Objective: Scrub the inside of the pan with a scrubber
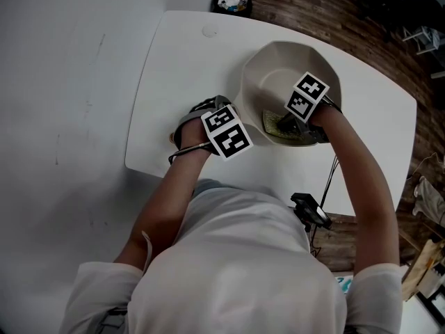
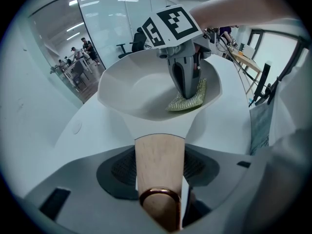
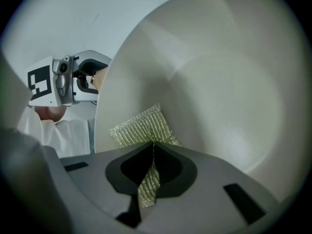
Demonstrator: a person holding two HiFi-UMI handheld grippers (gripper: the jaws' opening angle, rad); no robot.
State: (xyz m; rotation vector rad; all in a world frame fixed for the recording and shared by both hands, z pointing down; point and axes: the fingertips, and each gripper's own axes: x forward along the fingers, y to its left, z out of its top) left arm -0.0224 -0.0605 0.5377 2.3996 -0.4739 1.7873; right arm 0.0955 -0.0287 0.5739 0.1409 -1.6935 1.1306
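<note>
Left gripper [image 1: 222, 132] is clamped on the pan's wooden handle [image 2: 159, 155]. Only the left gripper view shows that; in the head view the marker cube hides it. White pan [image 1: 281, 65] sits on the white table [image 1: 174, 61], bare tabletop to its left. Right gripper [image 1: 304, 113] is inside the pan, jaws pinching the yellow-green scrubber [image 3: 140, 128] against the near wall by the rim. Far side of the bowl is open.

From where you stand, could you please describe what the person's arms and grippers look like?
The left gripper and right gripper are light grey moulded plastic, with dark grey pads inside the fingers. Each carries a white cube with black square markers. The person wears a white top with sleeves ending around the elbows.
</note>
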